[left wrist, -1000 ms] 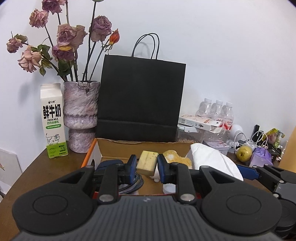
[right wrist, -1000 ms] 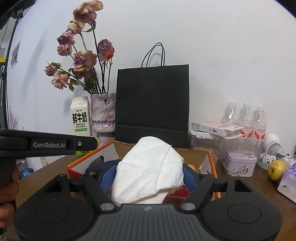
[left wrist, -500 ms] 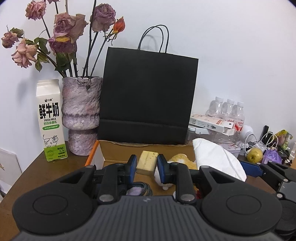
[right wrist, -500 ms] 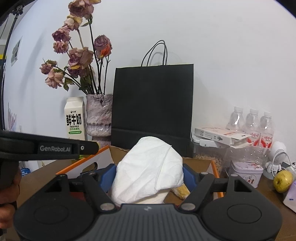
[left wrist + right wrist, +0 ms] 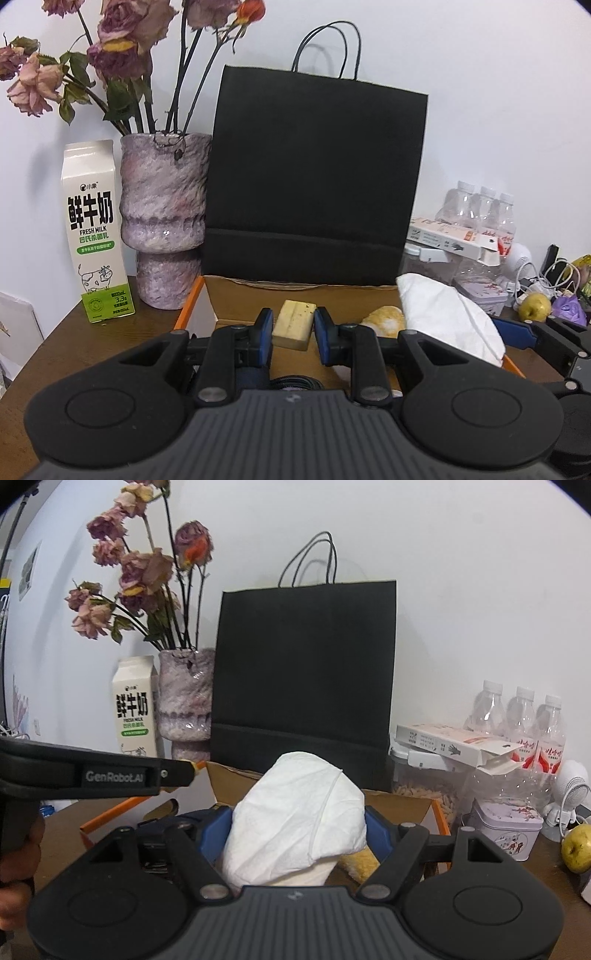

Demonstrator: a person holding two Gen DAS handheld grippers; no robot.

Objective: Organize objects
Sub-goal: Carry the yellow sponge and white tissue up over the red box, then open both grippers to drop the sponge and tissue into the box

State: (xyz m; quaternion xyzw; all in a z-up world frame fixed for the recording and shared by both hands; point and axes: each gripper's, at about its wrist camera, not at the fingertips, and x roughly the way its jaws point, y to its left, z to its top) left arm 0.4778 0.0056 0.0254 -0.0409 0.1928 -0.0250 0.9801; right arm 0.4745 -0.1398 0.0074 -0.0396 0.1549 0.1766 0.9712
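Left tongs (image 5: 293, 330) clamped on a porous yellow sponge block (image 5: 294, 325), lower centre, above an open brown cardboard box (image 5: 295, 295). Right tongs (image 5: 299, 832) gripping a crumpled soft white tissue pack (image 5: 297, 816), lower centre.

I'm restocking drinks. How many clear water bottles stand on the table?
3: the water bottles stand in a row against the wall at the far right, behind the flat white carton. More could be hidden behind the black bag.
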